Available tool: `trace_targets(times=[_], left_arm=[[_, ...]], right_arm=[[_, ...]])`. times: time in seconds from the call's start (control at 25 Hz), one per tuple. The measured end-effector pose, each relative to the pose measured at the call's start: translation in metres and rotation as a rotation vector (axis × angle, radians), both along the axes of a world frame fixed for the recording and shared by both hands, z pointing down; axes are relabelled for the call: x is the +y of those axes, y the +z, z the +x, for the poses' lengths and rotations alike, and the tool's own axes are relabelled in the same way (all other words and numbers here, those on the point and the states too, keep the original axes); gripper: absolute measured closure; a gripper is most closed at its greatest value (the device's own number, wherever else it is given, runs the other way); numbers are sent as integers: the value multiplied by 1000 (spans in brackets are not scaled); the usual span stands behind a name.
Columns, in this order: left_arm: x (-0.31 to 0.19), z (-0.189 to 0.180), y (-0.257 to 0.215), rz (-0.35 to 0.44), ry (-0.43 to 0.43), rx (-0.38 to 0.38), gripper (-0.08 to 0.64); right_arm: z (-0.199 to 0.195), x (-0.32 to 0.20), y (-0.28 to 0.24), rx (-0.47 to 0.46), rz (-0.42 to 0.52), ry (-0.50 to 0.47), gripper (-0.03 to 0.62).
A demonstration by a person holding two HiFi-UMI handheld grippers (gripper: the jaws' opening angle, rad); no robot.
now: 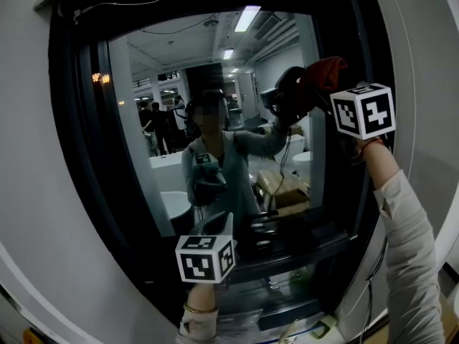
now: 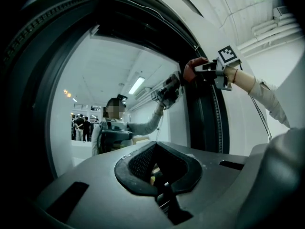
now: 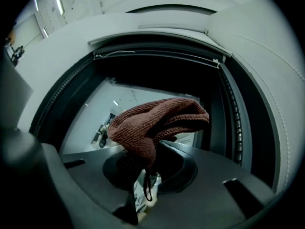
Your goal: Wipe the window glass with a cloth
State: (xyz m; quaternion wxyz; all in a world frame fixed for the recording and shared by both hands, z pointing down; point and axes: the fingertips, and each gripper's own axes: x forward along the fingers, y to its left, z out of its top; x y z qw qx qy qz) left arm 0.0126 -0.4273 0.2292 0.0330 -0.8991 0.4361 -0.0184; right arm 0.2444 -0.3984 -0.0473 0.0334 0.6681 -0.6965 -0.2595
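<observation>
Legible text, brands, numbers, signs: none showing; black-and-white square code patterns are sitting on the left cube (image 1: 206,258) and the right cube (image 1: 364,110), carrying no letters.

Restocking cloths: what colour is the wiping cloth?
Reddish-brown cloth, best seen in the right gripper view.

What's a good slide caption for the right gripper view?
Right gripper clamps a brown knit cloth before the dark-framed window glass.

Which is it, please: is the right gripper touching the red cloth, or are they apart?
Touching. The right gripper view shows the red cloth pinched between the right gripper's jaws, bunching out above them.
</observation>
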Motion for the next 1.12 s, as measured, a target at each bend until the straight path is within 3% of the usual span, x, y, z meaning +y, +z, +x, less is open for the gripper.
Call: trace_targets(times=[0.44, 0.84, 1.12], left_arm=[[13, -50, 15, -2, -99, 21, 555], [27, -100, 40, -34, -196, 58, 555], [32, -126, 57, -65, -248, 57, 555]], right_arm=[[-117, 31, 53, -42, 24, -337, 549], [-250, 15, 109, 18, -86, -582, 549], [-314, -10, 139, 31, -180, -659, 549]])
